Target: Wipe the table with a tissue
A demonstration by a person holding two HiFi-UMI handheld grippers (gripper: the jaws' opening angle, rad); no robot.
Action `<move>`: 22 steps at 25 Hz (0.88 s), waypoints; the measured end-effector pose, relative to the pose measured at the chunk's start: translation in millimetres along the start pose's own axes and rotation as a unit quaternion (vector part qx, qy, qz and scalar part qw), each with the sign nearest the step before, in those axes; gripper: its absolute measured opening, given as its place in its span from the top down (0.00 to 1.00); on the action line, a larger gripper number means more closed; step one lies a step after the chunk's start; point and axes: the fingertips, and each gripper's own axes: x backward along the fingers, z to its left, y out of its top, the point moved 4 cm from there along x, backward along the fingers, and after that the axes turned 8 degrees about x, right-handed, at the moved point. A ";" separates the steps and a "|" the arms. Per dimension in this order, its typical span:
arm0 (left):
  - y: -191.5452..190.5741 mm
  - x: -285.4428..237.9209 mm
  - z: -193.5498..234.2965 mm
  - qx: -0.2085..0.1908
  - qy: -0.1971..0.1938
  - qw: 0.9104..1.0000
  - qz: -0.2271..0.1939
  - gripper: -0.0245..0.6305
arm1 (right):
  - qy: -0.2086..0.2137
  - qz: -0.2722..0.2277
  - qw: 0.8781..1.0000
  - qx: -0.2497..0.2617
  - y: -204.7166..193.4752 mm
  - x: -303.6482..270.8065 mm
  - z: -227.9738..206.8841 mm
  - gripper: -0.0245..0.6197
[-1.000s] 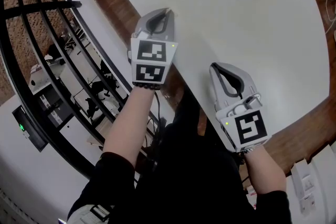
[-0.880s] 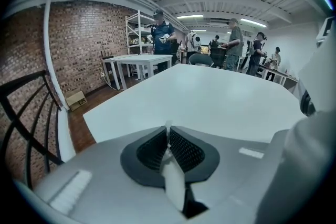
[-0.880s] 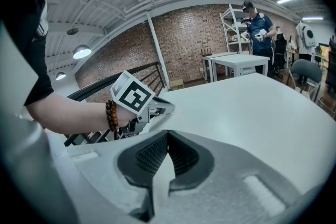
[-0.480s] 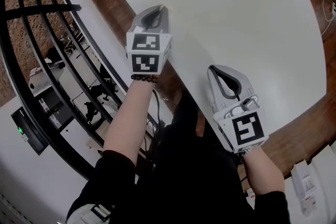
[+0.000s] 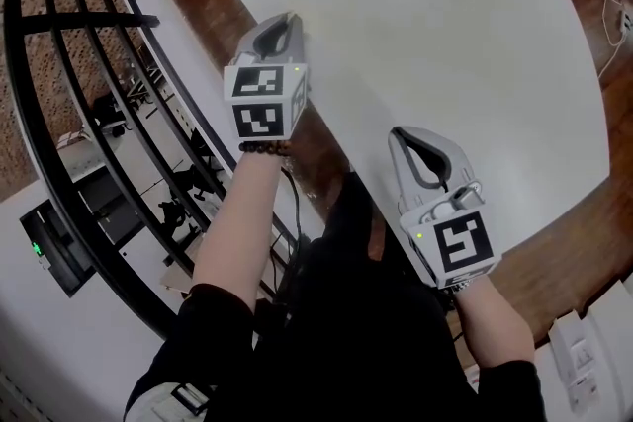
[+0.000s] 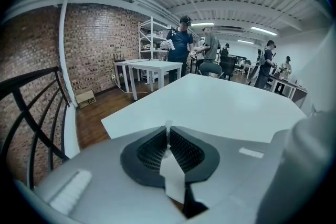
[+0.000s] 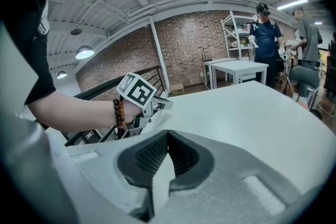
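White table (image 5: 445, 35): bare top, the surface to be wiped. Left gripper (image 5: 285, 23): by the table's left edge, jaws pressed together on a thin white tissue (image 6: 170, 173), probably placed to begin a stroke. Right gripper (image 5: 407, 138): jaws closed on nothing, hovering idle over the near edge.

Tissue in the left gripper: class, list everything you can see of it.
The tissue is a thin white strip, papery and creased, pinched between the shut, dark ribbed jaws of the left gripper. A small tip pokes past the jaw tips; a wider flap hangs behind them. Whether it touches the white table cannot be told.
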 end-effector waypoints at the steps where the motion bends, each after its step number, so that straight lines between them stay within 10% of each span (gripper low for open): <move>1: 1.7 3.4 -1.1 0.000 0.000 1.000 -0.003 0.91 | 0.001 -0.001 1.000 0.001 0.8 2.1 1.3 0.97; 22: 16.7 121.2 -59.7 -0.014 0.009 0.998 -0.058 0.91 | -0.001 -0.051 0.998 0.033 16.7 90.0 39.0 0.97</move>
